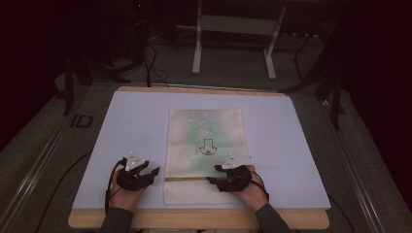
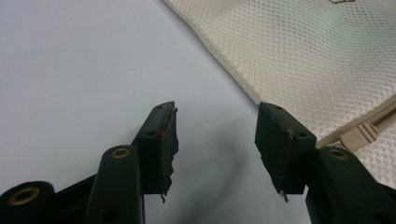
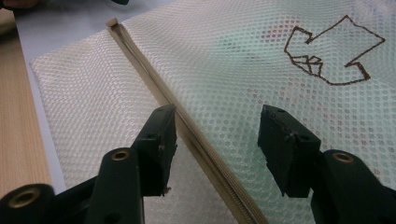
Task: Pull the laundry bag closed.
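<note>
A cream mesh bag [image 1: 204, 145] lies flat in the middle of the pale blue mat [image 1: 131, 121], with a brown arrow mark [image 1: 208, 146] and a zipper [image 1: 187, 179] running across its near end. My left gripper [image 1: 154, 171] rests open on the mat just left of the bag, nothing between its jaws. In the left gripper view the bag [image 2: 303, 56] edge and the zipper's end tab [image 2: 359, 136] sit beside my right jaw. My right gripper [image 1: 212, 174] is open over the bag's right side. In the right gripper view the zipper [image 3: 187, 126] passes between the jaws, and the arrow mark [image 3: 334, 51] lies beyond.
The mat covers a wooden table whose front edge [image 1: 194, 219] shows at the bottom. Beyond the table stands a white metal frame [image 1: 233, 39] on a dark floor, with cables [image 1: 150, 63] trailing at the far left.
</note>
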